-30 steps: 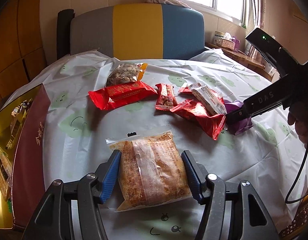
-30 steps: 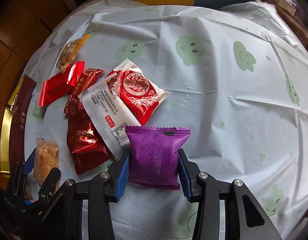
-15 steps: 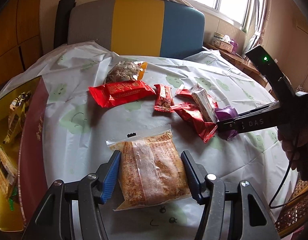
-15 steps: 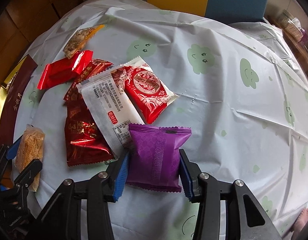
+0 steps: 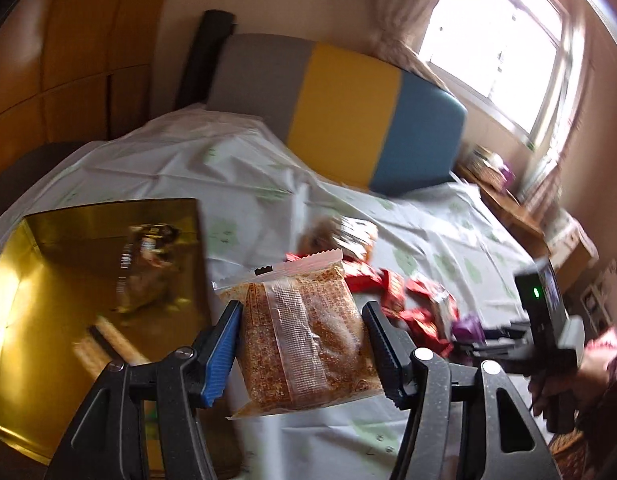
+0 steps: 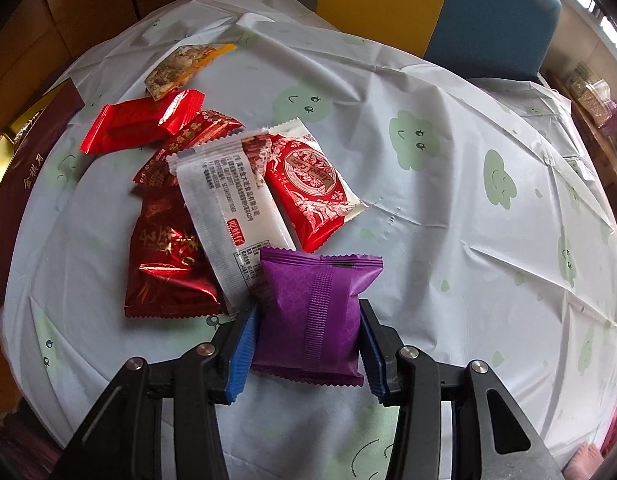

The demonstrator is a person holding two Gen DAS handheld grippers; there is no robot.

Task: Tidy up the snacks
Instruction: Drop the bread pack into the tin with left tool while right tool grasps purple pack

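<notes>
My left gripper (image 5: pixel 302 322) is shut on a clear packet of orange-brown snack (image 5: pixel 304 336) and holds it in the air beside the open gold-lined box (image 5: pixel 68 280) on the left. A packet lies in that box (image 5: pixel 148 272), blurred. My right gripper (image 6: pixel 306 330) is shut on a purple packet (image 6: pixel 312 308), which is low over the tablecloth. Beyond the purple packet lie a white packet (image 6: pixel 224 208), a red and white packet (image 6: pixel 308 188), a dark red packet (image 6: pixel 168 260), a bright red packet (image 6: pixel 140 120) and a nut packet (image 6: pixel 180 68).
The round table wears a white cloth with green faces (image 6: pixel 468 220). The box's maroon side (image 6: pixel 24 184) shows at the left edge of the right wrist view. A grey, yellow and blue chair back (image 5: pixel 348 108) stands behind the table. The right gripper's body (image 5: pixel 544 320) is at the right.
My left gripper has lifted the orange-brown packet off the table and swung left toward the gold box. My right gripper has closed tighter on the purple packet and raised it slightly.
</notes>
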